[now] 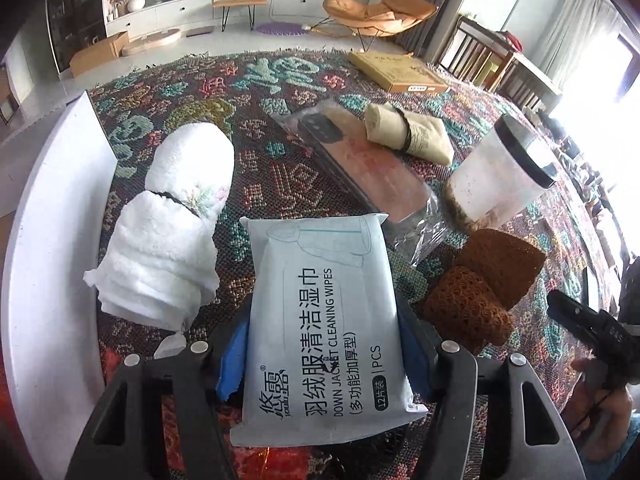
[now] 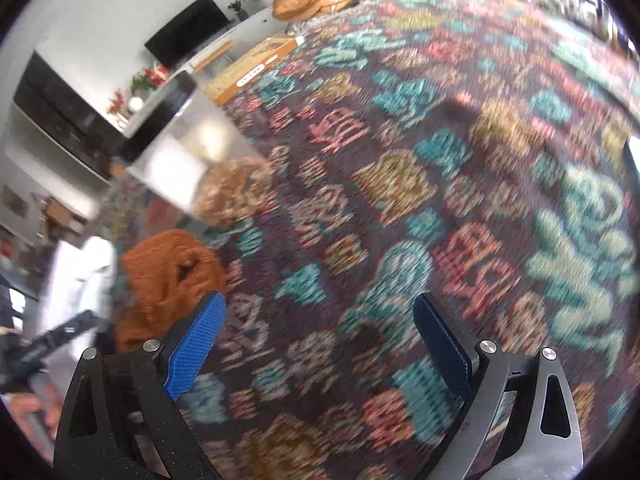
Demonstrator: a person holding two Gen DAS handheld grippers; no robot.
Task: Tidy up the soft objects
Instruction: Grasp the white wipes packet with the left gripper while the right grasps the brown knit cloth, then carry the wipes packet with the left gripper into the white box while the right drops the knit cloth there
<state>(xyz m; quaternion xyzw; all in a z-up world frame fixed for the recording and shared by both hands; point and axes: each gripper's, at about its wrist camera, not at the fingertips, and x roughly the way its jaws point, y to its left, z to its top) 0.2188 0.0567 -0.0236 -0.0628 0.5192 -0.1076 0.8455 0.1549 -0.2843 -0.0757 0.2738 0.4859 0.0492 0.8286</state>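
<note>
- The left gripper (image 1: 324, 354) tilts steeply down, its blue pads clamped on the sides of a pale blue wipes pack (image 1: 320, 320).
- The right gripper (image 2: 316, 344) angles down, jaws spread and empty over the woven patterned cloth (image 2: 400, 184).
- A rolled white towel (image 1: 172, 224) lies left of the pack; brown netted scrubbers (image 1: 480, 284) lie right.

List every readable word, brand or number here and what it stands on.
Wet wipes pack: "羽绒服清洁湿巾"
Same pack: "DOWN JACKET CLEANING WIPES"
Same pack: "(多功能加厚型)", "12片装", "PCS"
Same pack, brand logo: too stylised to read surely.
Flat cardboard box, white label: too small.
Right wrist view: blurred, nothing legible.
</note>
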